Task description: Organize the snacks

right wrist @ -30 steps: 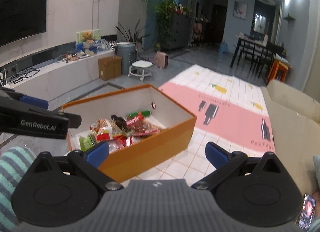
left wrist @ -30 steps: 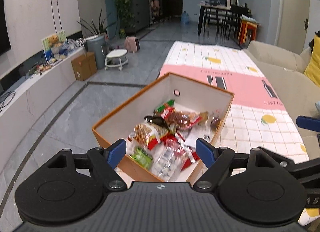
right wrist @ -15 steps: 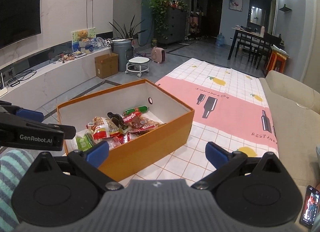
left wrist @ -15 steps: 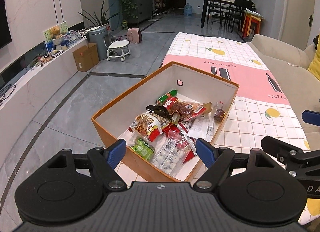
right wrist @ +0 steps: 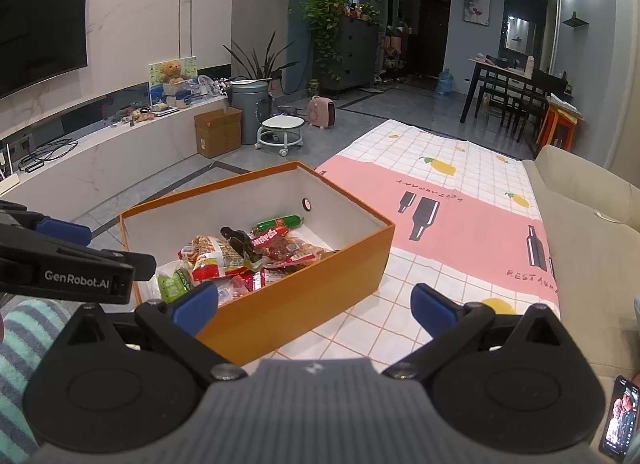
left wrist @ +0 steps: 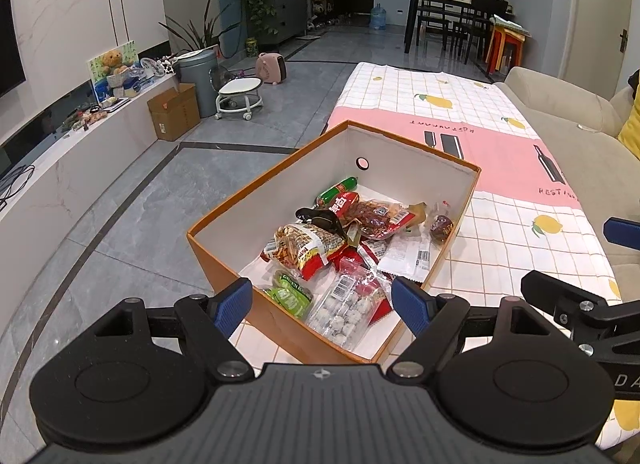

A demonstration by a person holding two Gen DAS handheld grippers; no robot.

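I lifted both grippers and tipped them down, so the box (left wrist: 256, 304) of snacks (left wrist: 316, 244) showed more fully.

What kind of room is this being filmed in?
Most likely a home living room: a beige sofa runs along one side, a large TV hangs on the marble wall, and a dining table with chairs stands farther back.

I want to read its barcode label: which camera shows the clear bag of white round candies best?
The left wrist view: the clear bag of white round candies lies in full sight by the orange cardboard box's near wall. In the right wrist view, that box wall and the right gripper hide it.
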